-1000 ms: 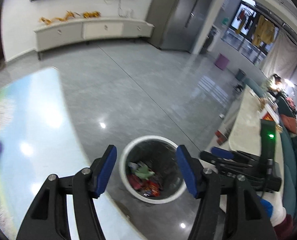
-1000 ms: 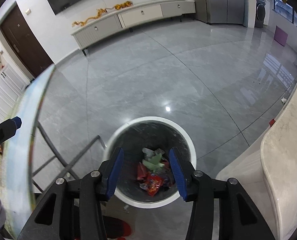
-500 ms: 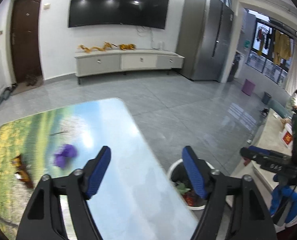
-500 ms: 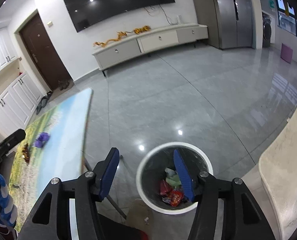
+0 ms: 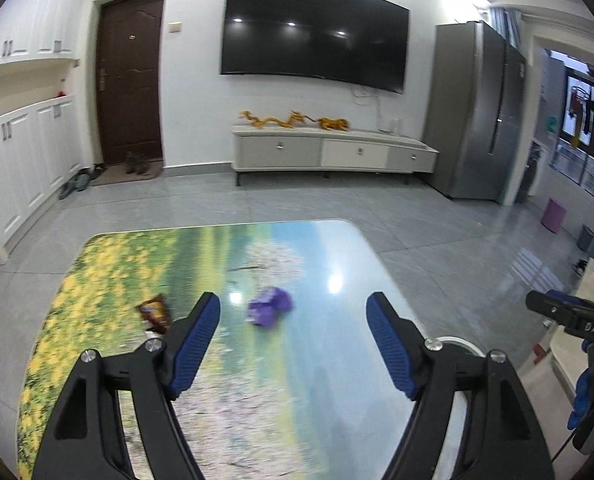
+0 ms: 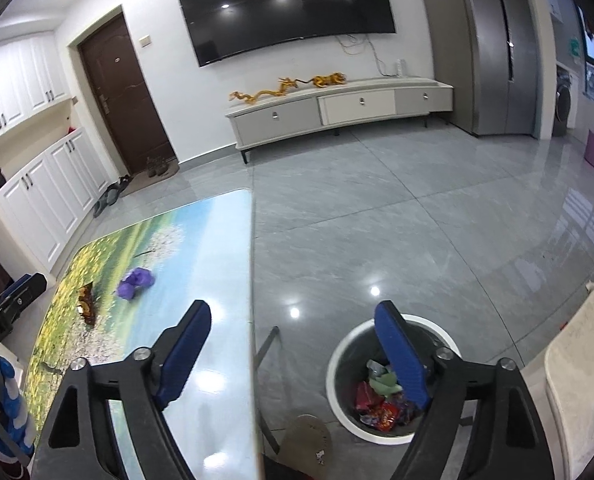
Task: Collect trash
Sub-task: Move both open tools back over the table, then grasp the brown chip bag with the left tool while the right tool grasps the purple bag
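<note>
Purple wrapper [image 5: 270, 306] lying crumpled on desk [image 5: 329, 420], brown packet [image 5: 155, 313] beside it: light, soft; pinching its middle. Left tongs [image 5: 293, 344] standing wide, empty; right tongs [image 6: 293, 354] just been widening, empty.

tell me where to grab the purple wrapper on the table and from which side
Pinch the purple wrapper across its raised, crumpled middle, coming down from above. It lies loose on the flat table, bunched into a lump rather than flat, so the hump gives the pads something to close on. The left gripper is open, empty and already points toward it, so it seems the handier one.
</note>
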A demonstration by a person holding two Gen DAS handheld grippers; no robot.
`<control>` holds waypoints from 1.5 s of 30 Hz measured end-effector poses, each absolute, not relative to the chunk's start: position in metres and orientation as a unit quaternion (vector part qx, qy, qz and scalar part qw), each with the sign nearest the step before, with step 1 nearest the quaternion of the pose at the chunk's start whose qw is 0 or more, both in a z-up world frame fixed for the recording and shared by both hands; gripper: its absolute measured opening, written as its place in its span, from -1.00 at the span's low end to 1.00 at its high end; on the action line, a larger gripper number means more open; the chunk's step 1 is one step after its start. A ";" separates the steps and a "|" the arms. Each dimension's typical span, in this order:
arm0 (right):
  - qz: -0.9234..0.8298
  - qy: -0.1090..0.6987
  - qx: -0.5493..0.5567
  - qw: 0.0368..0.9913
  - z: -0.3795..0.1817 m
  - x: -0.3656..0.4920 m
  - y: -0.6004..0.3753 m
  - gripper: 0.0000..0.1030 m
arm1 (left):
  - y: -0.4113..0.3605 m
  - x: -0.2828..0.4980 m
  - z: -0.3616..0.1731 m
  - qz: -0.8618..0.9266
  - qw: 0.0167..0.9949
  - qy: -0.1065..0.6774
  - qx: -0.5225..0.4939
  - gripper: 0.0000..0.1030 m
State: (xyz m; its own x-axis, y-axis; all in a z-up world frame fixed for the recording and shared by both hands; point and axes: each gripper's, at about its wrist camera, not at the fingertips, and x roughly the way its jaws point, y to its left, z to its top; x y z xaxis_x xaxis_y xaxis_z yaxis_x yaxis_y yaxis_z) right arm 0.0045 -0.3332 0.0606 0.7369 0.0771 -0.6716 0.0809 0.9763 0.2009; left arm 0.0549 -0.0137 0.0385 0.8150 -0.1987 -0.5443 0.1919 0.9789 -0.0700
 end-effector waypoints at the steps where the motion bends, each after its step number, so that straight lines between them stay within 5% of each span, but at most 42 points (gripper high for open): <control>1: 0.000 0.361 0.106 0.927 0.061 0.005 -0.329 0.77 | -0.007 0.054 0.038 -0.093 0.954 0.284 -0.005 0.44; 8: 0.017 0.348 0.077 0.934 0.073 0.016 -0.278 1.00 | 0.039 0.048 0.037 -0.064 0.962 0.262 -0.034 0.44; 24: 0.094 0.334 0.047 0.937 0.075 0.056 -0.181 1.00 | 0.125 0.056 0.010 -0.011 0.954 0.289 -0.083 0.45; 45: 0.145 0.444 0.054 0.882 0.012 0.117 -0.130 1.00 | 0.179 0.098 -0.048 0.011 0.919 0.372 -0.131 0.45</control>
